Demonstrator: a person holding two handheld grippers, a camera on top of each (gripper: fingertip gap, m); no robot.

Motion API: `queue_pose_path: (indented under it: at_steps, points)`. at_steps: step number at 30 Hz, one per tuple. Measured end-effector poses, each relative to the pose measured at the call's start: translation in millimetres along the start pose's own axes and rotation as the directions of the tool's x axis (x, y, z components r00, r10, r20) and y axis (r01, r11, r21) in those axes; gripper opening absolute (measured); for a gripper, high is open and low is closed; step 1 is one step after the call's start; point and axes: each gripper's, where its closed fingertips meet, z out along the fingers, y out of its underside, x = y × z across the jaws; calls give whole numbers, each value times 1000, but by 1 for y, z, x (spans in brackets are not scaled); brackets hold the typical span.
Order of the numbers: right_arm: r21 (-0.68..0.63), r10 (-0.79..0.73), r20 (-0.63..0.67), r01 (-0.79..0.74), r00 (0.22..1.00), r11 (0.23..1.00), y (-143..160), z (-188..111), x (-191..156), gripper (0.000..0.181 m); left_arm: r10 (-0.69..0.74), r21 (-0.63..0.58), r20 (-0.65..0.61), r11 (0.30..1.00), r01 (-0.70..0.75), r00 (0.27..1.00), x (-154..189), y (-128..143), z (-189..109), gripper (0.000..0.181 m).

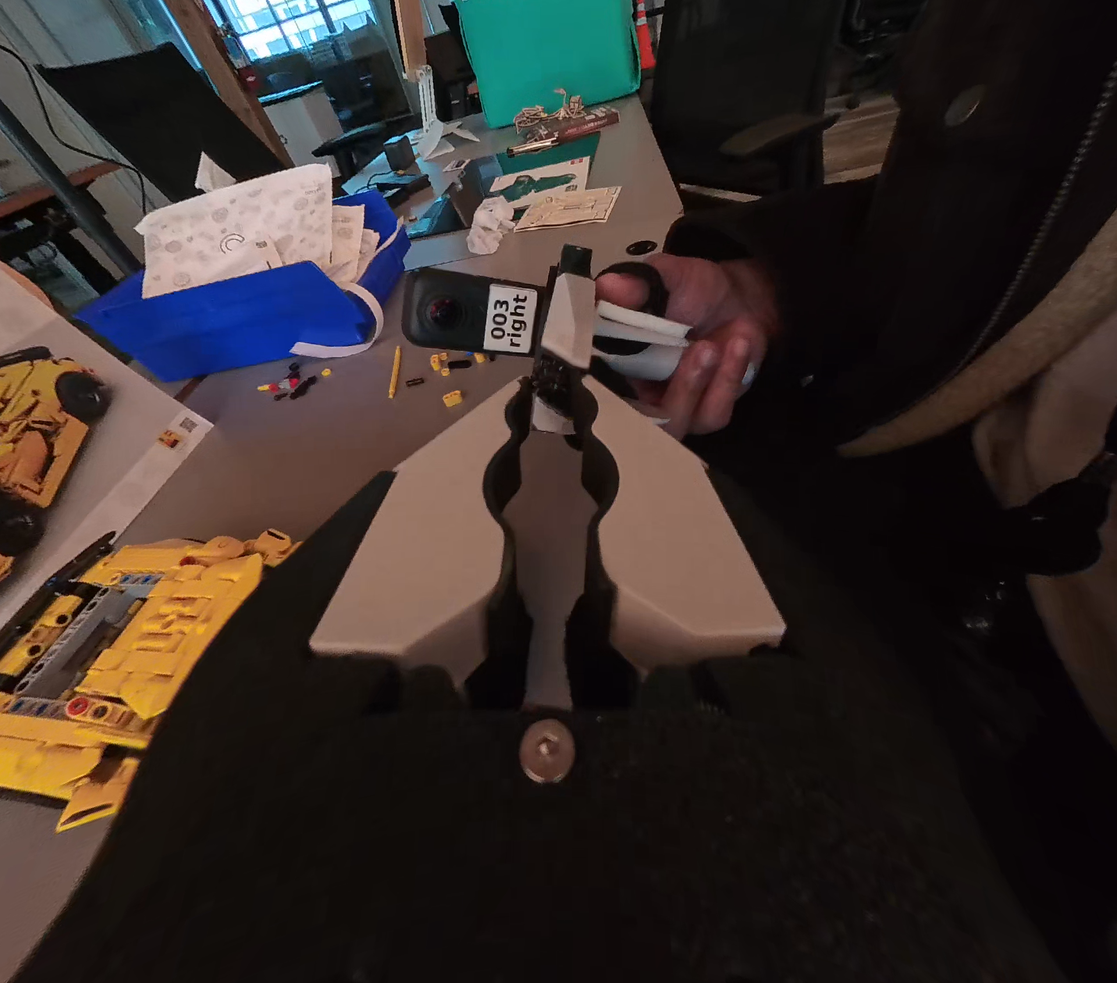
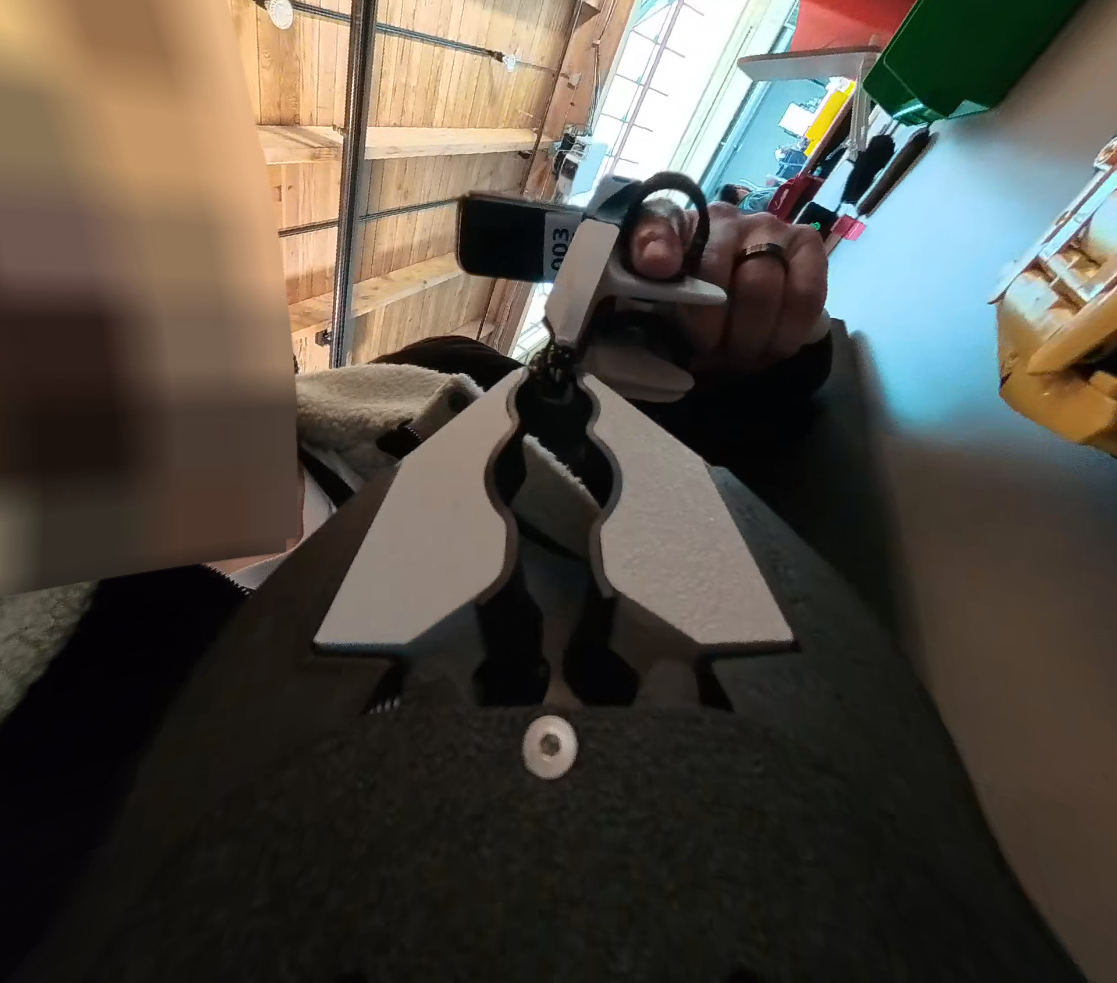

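Left wrist view: blue bin (image 1: 242,313) holds papers (image 1: 242,229).

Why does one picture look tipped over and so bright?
Right wrist view: tilted sideways, with the window glaring white and the yellow toy car blurry. Left wrist view: upright, but the wide lens bends the table, and the dark jacket loses detail.

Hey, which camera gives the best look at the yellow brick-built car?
The left wrist view: the yellow brick-built car lies on the table at lower left, sharp and mostly whole. The right wrist view catches only a blurred yellow corner at its right edge.
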Motion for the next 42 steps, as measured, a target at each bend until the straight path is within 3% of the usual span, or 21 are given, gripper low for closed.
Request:
queue_pose_path:
  at_steps: [7, 9, 11, 12, 13, 14, 15, 16, 17, 19, 21, 26, 28, 30, 36, 39, 41, 42]
  points:
    - [-3, -17, -62, 17, 998, 1000, -1, 0, 7, 10, 13, -10, 23, 1000, -13, 1000, -1, 6, -3, 12]
    - [-14, -42, -167, 40, 985, 999, -5, -10, 16, 10, 3, -41, 40, 999, -2, 999, -5, 15, -3, 12]
    - [-28, -160, -397, 162, 904, 986, -27, -51, 23, 10, -30, -70, 67, 997, 34, 997, -15, 26, -11, 12]
    - [-58, -226, -585, 237, 779, 970, -45, -89, 32, 10, -52, -89, 103, 994, 61, 993, -26, 35, -18, 12]
    - [-143, -293, -791, 304, 536, 942, -65, -143, 43, 10, -83, -109, 165, 989, 102, 983, -41, 45, -28, 11]
    - [-263, -345, -910, 324, 231, 909, -83, -202, 45, 11, -128, -128, 230, 979, 161, 965, -58, 56, -38, 10]
    - [-367, -375, -927, 271, -23, 890, -95, -253, 39, 10, -188, -140, 274, 963, 232, 943, -71, 68, -48, 11]
    - [-424, -394, -901, 170, -184, 890, -99, -292, 35, 10, -257, -145, 304, 940, 311, 918, -81, 80, -57, 13]
    - [-434, -409, -882, 66, -234, 898, -97, -314, 36, 11, -324, -144, 338, 910, 389, 883, -91, 91, -65, 17]
    - [-450, -453, -855, -74, -252, 890, -97, -334, 42, 11, -440, -129, 374, 847, 516, 816, -103, 107, -76, 26]
    - [-509, -527, -808, -142, -262, 849, -101, -336, 44, 11, -494, -126, 385, 809, 575, 780, -107, 116, -83, 27]
    - [-523, -570, -802, -252, -177, 814, -94, -330, 52, 11, -457, -194, 451, 788, 584, 767, -112, 141, -102, 29]
    - [-514, -567, -808, -281, -159, 811, -90, -333, 53, 11, -484, -225, 408, 768, 599, 774, -103, 147, -102, 30]
    - [-512, -566, -811, -285, -151, 810, -89, -336, 52, 14, -544, -265, 272, 750, 606, 793, -80, 144, -94, 35]
    - [-515, -543, -830, -197, -128, 834, -95, -331, 39, 22, -462, -336, 247, 784, 523, 852, -71, 148, -95, 39]
    - [-504, -511, -842, -86, -173, 859, -106, -329, 19, 21, -448, -344, 249, 788, 510, 859, -71, 151, -100, 39]
    - [-499, -481, -861, 99, -162, 861, -116, -301, 7, 21, -429, -355, 264, 790, 501, 864, -73, 154, -103, 39]
    - [-500, -486, -866, 204, -120, 841, -116, -276, 4, 21, -419, -364, 266, 790, 493, 868, -74, 156, -103, 39]
